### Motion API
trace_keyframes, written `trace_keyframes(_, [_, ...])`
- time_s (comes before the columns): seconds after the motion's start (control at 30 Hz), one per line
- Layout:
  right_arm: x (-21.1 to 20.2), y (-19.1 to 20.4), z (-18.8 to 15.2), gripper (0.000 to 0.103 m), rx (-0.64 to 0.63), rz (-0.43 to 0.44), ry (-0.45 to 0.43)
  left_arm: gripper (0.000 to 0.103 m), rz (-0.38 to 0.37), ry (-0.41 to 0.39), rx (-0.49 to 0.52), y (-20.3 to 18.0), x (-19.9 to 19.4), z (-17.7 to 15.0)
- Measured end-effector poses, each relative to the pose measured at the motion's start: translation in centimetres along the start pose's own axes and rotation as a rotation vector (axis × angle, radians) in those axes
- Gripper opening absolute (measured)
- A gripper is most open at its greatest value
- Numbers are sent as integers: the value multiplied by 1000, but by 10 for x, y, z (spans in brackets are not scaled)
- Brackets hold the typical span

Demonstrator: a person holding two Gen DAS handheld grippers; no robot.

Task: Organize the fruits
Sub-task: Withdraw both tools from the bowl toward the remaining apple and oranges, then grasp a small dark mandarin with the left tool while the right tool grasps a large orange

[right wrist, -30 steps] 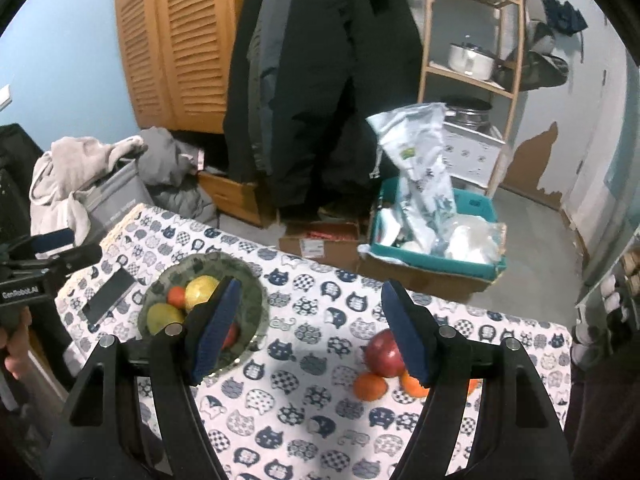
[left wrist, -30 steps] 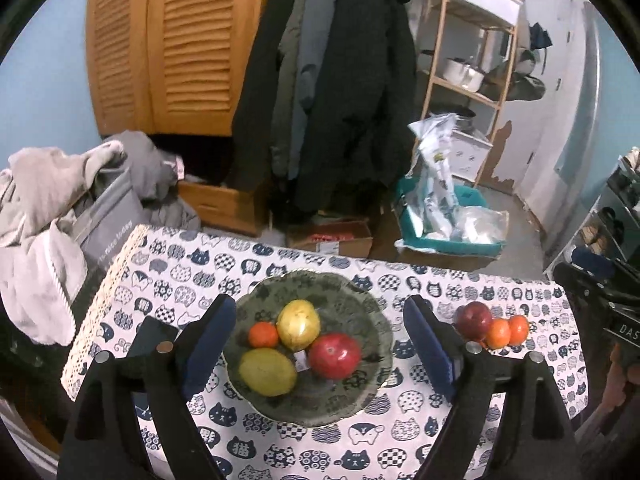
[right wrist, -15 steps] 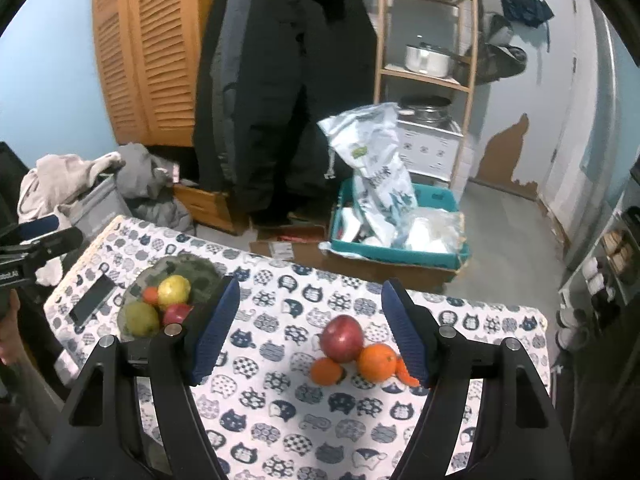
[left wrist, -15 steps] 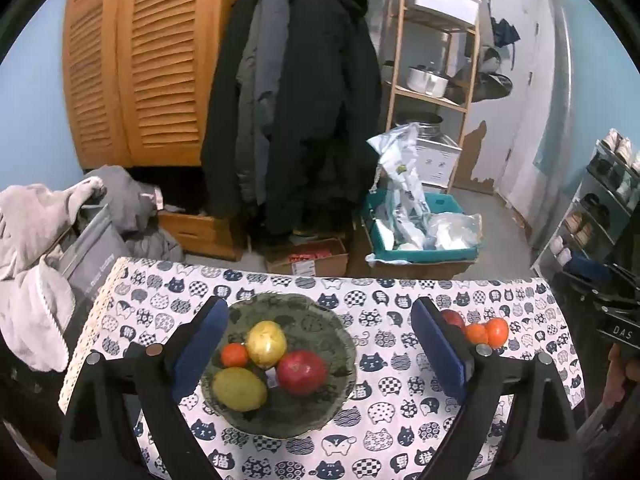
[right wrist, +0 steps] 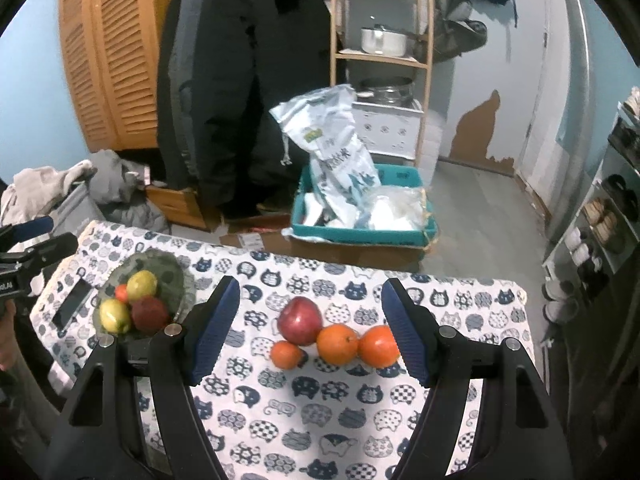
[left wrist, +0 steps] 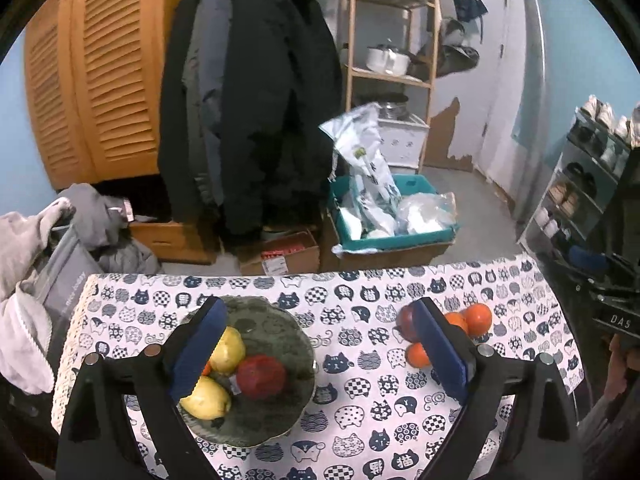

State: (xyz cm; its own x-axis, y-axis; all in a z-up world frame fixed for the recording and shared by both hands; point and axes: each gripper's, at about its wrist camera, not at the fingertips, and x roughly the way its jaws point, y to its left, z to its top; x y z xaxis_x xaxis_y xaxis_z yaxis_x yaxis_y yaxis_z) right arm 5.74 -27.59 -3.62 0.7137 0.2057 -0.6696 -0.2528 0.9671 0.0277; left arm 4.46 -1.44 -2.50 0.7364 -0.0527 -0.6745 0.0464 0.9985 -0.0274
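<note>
Right wrist: round glossy apple, patterned tablecloth

Ahead of you the walls are pale blue, with paint peeled off low down to show brown patches. To your left stands a louvred wooden cupboard, and dark coats hang beside it. A light wooden shelf unit next to the coats carries a white pot and a metal pot below. On the grey floor you have a teal crate full of plastic bags, set on cardboard. Heaped clothes lie far left; a shoe rack stands on your right. The tabletop wears a cat-print cloth
</note>
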Motion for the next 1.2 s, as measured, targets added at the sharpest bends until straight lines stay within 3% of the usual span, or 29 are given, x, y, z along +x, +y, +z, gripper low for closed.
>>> trace_keyframes(0.37, [19, -38, -17, 74, 47, -66, 69, 95, -72, 95, 43, -42, 41, -7])
trace_keyframes(0.63, [49, -64, -41, 74, 93, -85, 172, 95, -88, 198, 86, -77, 88, -25])
trace_keyframes(1.2, [122, -104, -93, 74, 198, -77, 380, 95, -110, 409, 45, -111, 191, -65])
